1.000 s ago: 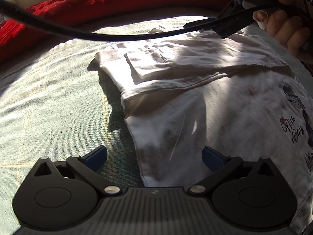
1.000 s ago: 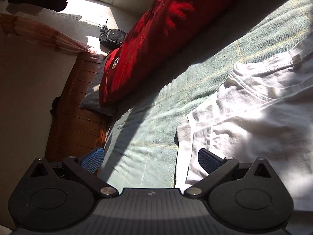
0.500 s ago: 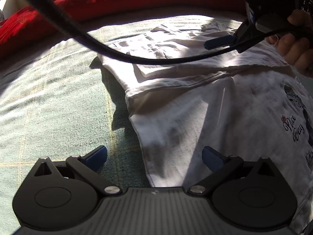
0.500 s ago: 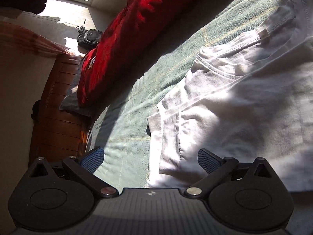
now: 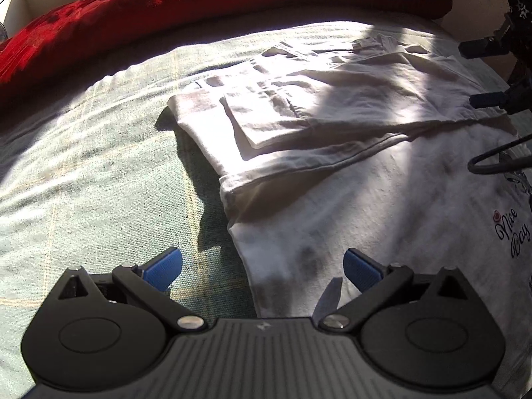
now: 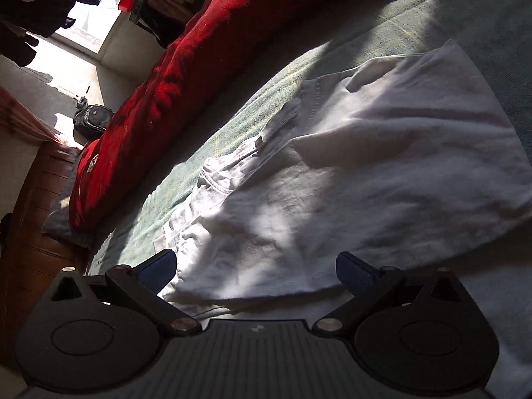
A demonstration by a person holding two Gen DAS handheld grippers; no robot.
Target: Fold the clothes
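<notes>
A white T-shirt (image 5: 382, 206) with a printed design lies on a green bed cover (image 5: 83, 173). Its upper part with a sleeve (image 5: 266, 123) is folded down over the body. My left gripper (image 5: 262, 267) is open and empty, low over the shirt's left side edge. My right gripper (image 6: 254, 271) is open and empty over the folded upper part (image 6: 365, 173), with the fold's edge between its fingers. It also shows at the right edge of the left wrist view (image 5: 485, 73), above the shirt's far right side.
A big red pillow (image 5: 199, 3) lies along the far edge of the bed. A wooden bedside cabinet (image 6: 36, 219) and a dark bag (image 6: 91, 119) on the floor show in the right wrist view. A black cable (image 5: 495, 159) hangs over the shirt's right side.
My right gripper has swung away from the shirt's middle to the right edge of the left view, and its cable no longer crosses the shirt. My left gripper has stayed in place.
</notes>
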